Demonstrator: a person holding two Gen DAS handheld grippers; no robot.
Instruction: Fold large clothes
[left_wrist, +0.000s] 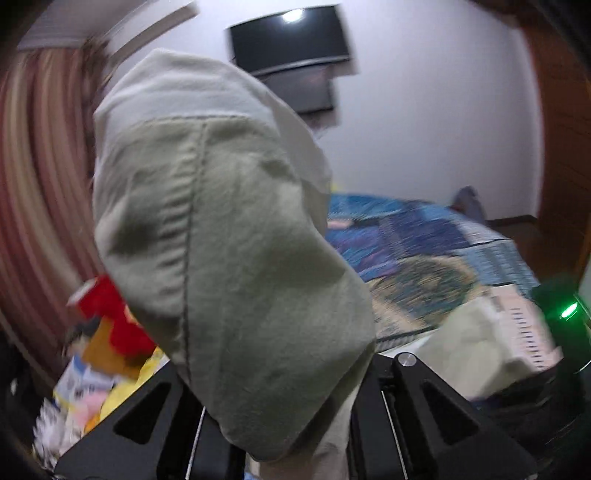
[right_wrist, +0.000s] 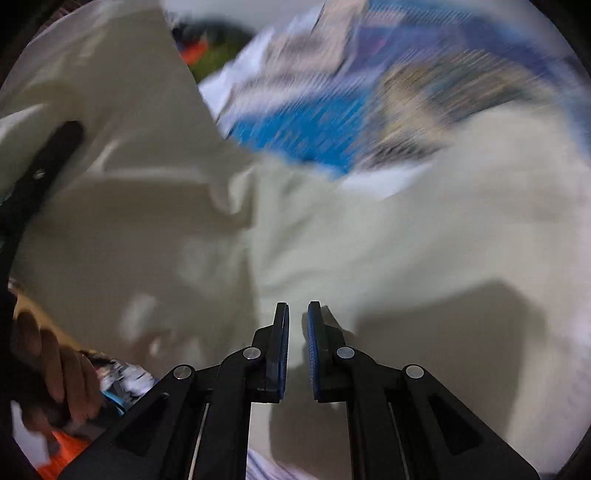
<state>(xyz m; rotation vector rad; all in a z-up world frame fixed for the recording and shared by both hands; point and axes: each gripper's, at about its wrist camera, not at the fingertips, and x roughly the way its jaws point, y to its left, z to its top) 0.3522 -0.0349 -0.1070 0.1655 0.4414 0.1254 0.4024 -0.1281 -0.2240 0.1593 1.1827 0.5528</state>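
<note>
Left gripper (left_wrist: 288, 424): jaws hidden under cloth; the garment bunches out from between the two arms, so it looks clamped on the fabric.
Garment (left_wrist: 229, 236): pale grey-green, lifted in a tall fold right before the left camera, a stitched seam running down it; it fills the middle of that view.
Right gripper (right_wrist: 297, 350): jaws nearly closed, a thin gap between the blue pads, nothing in them.
Garment below right gripper (right_wrist: 369, 240): spread loose over the bed, its far edge ragged against the bedspread; view blurred.
Hand (right_wrist: 55, 373): low left in the right view, on a dark handle.
Bed (left_wrist: 424, 251): blue patterned cover, bare to the right of the raised fold.
Toys (left_wrist: 107, 317): red and yellow heap, left of the fold.
TV (left_wrist: 291, 37): on the far wall.
</note>
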